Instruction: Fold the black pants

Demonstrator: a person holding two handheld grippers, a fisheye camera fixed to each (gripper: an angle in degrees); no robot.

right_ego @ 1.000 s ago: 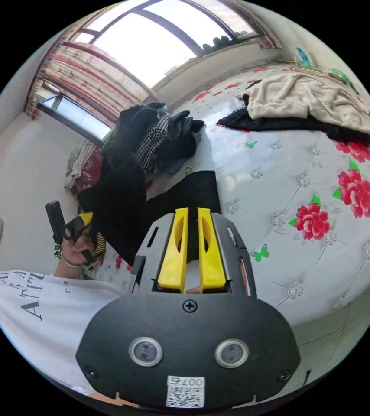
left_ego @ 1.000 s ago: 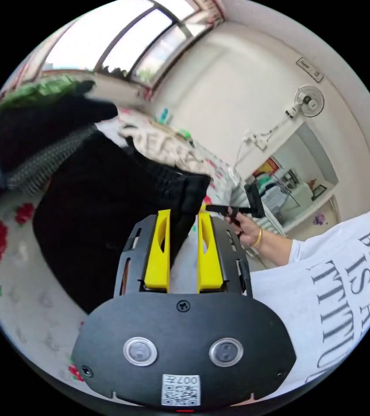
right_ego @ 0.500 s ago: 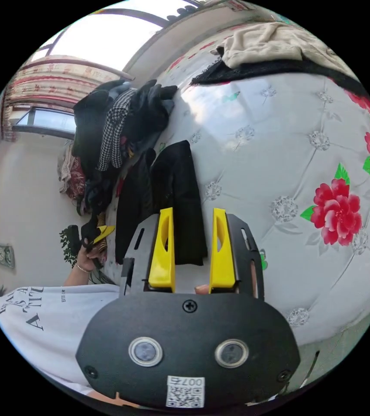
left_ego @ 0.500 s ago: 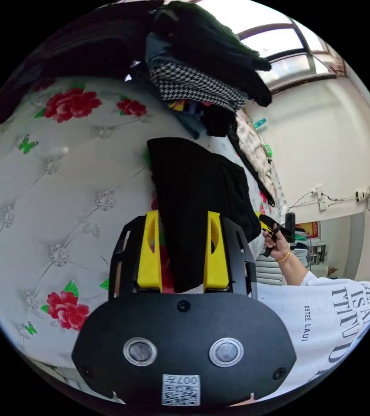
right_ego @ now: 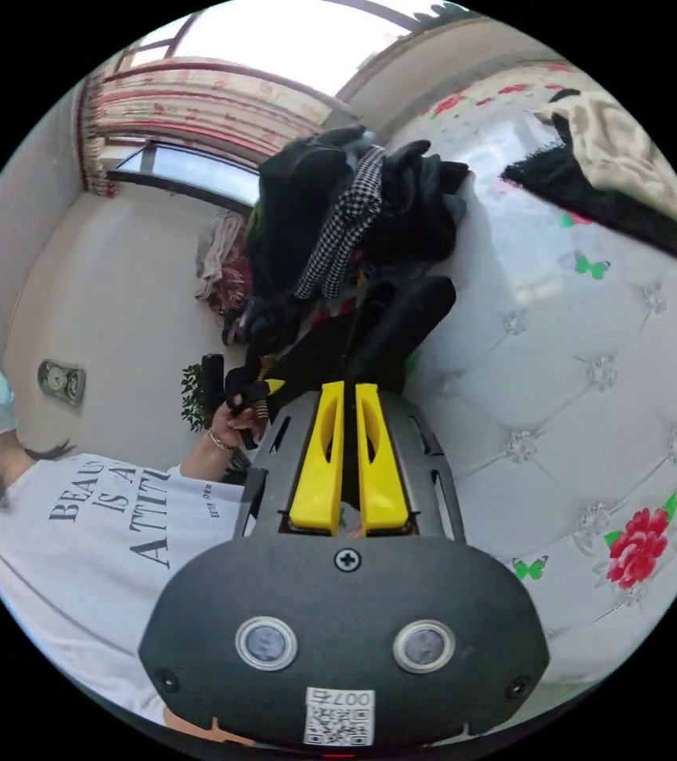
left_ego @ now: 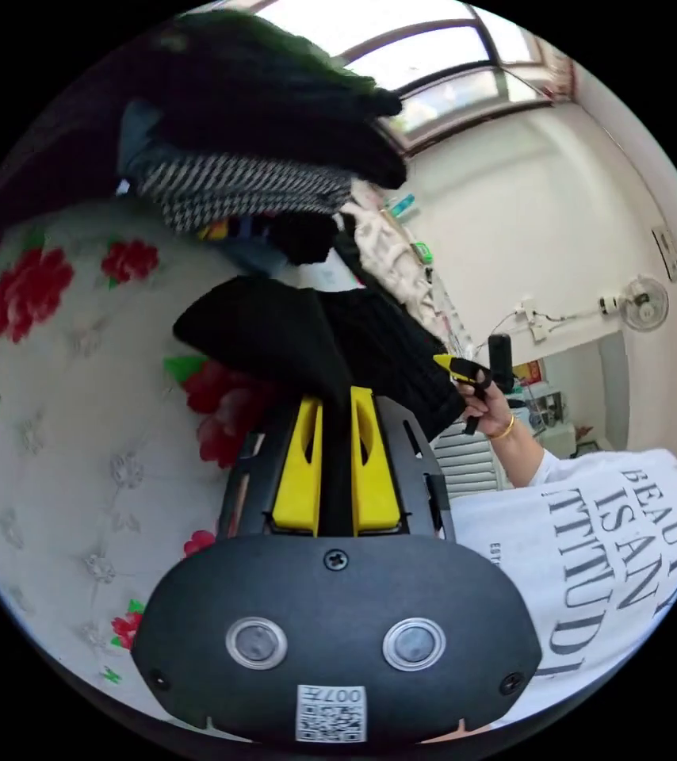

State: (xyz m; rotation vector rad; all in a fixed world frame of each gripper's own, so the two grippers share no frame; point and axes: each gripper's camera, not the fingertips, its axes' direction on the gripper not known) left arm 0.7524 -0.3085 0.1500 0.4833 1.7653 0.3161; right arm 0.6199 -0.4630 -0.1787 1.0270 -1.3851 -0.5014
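Observation:
The black pants lie folded into a narrow bundle on the flowered bed, with the near edge raised. My left gripper is shut on that edge, black cloth pinched between its yellow jaws. In the right gripper view the same pants run up from my right gripper, which is shut on the cloth as well. Each view catches the other tool in a hand: the right gripper at the pants' far side, the left gripper beside the bundle.
A heap of dark and houndstooth clothes stands just behind the pants. A beige garment over black cloth lies farther along the tufted mattress. The person's white printed shirt is close by, at the bed's edge.
Half a second ago both grippers stood open around the folded pants; now both have shut on the cloth and its edge has lifted off the bed. Both cameras have swung.

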